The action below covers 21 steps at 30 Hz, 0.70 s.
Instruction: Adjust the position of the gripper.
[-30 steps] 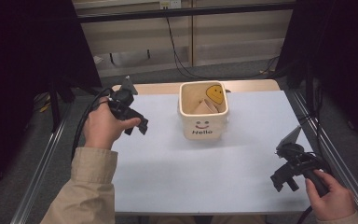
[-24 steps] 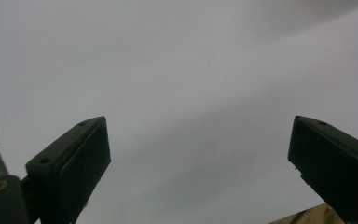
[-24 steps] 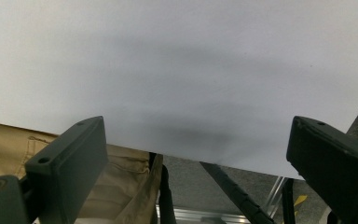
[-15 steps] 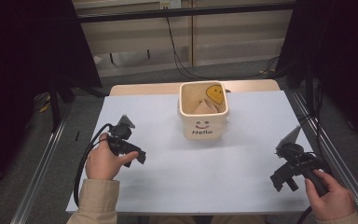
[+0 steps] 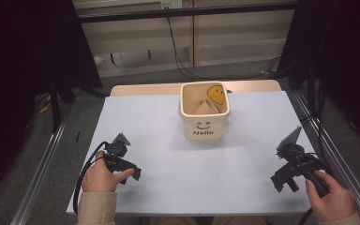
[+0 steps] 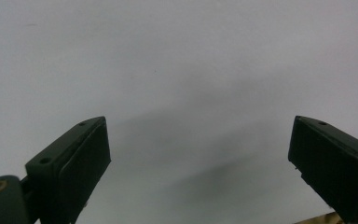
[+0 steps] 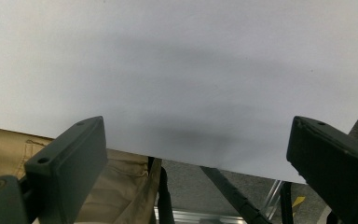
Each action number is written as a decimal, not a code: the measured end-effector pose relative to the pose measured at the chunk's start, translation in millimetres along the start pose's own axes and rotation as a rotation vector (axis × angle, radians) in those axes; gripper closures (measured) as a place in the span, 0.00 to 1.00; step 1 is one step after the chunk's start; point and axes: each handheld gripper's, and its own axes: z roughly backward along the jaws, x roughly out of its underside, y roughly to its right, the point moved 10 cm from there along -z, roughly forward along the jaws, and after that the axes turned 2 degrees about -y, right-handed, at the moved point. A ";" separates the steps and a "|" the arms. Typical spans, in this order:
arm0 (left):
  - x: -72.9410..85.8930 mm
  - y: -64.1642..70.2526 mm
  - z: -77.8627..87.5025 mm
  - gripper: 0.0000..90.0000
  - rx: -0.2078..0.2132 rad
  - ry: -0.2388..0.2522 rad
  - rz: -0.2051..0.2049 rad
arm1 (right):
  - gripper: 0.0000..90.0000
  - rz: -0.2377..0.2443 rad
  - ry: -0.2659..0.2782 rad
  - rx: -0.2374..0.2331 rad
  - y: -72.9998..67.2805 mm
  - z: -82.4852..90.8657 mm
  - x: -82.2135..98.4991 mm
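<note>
Both my grippers sit low near the front edge of the table (image 5: pixel 136 117), nothing in either. Left gripper (image 5: pixel 130 169) has jaws spread wide w/ bare white tabletop between them in the left gripper view; right gripper (image 5: pixel 283 182) also spread wide, empty, jaws hanging over the near table edge w/ floor and beige fabric below in the right gripper view. Nearest thing to work on is the box (image 5: pixel 204 117), cream, square, smiley + "Hello" on the front, standing upright at center-back, well apart from both grippers. Looks like rigid ceramic or hard plastic, prob. glossy so slippery, maybe heavyish, could chip if knocked. Inside: a tan cone-like piece (image 5: pixel 203 108) and a yellow smiley disc (image 5: pixel 216 93) leaning on the back wall; both look light, can't tell material. Best hold on the box imo is one wall at the rim, one jaw in, one out; its full width prob. too wide for the jaws. Room: lots of open top left, right, front of box; the back edge is close behind it, metal rails along both sides, so keep moves inward.
</note>
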 end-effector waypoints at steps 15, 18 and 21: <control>5.8 2.8 -6.6 0.06 0.023 -0.020 0.031 | 0.06 0.004 -0.005 0.003 0.7 -3.2 -1.7; 5.4 3.4 -6.0 0.06 0.028 -0.017 0.029 | 0.06 0.001 -0.007 0.003 0.6 -4.2 -1.9; 4.9 1.2 -5.0 0.06 0.017 -0.015 0.011 | 0.06 0.000 -0.006 0.008 1.4 -4.1 -2.1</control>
